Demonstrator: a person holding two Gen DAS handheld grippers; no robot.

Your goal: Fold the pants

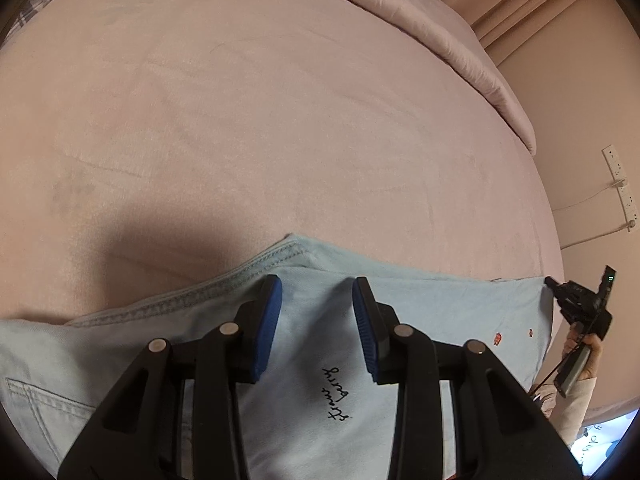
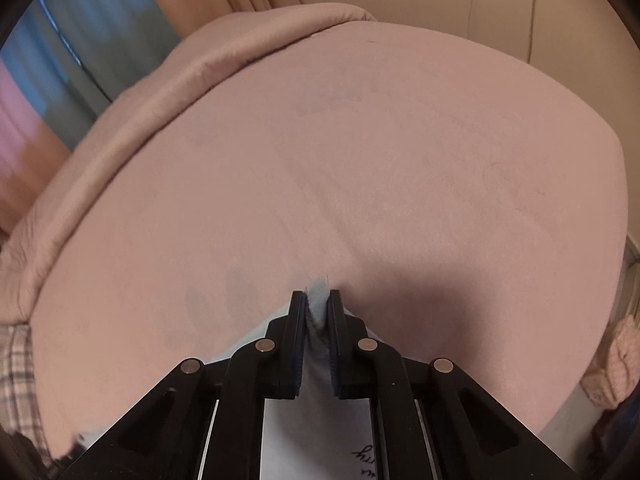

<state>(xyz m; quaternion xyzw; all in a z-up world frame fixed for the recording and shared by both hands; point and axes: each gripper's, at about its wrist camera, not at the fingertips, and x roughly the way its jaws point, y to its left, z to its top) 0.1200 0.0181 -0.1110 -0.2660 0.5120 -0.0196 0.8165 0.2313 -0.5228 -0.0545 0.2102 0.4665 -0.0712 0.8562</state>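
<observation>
Pale blue denim: the pants (image 1: 420, 320) lie flat on the pink bed sheet (image 1: 260, 140), at the near edge of the bed. Left wrist view: the visible stretch of the garment runs left to right across the lower frame, so its long axis appears crosswise to this camera. A double-stitched seam edge rises to a peak just beyond the fingertips, a back pocket (image 1: 44, 408) shows at lower left, black cursive embroidery (image 1: 334, 394) reads sideways near centre, and two small red motifs sit toward the right end. The left gripper (image 1: 317, 300) hovers over the cloth with jaws spread wide; its blue pads (image 1: 267, 320) stand apart and nothing lies between them. At the far right end of the pants the right gripper (image 1: 550, 282) meets the cloth edge, the person's hand (image 1: 586, 354) on its handle. A rolled pink duvet (image 1: 460, 48) lies along the far side of the bed; a power strip (image 1: 620, 188) with cable hangs on the wall at right; plaid cloth shows at upper left. Right wrist view: the right gripper's jaws are pressed together on a bunched fold of the pants (image 2: 318, 312), which pokes out just past the fingertips; more of the garment passes beneath the gripper body, a bit of the embroidery visible at bottom. The sheet fills the field ahead, the duvet along its left. No containers in either view.
</observation>
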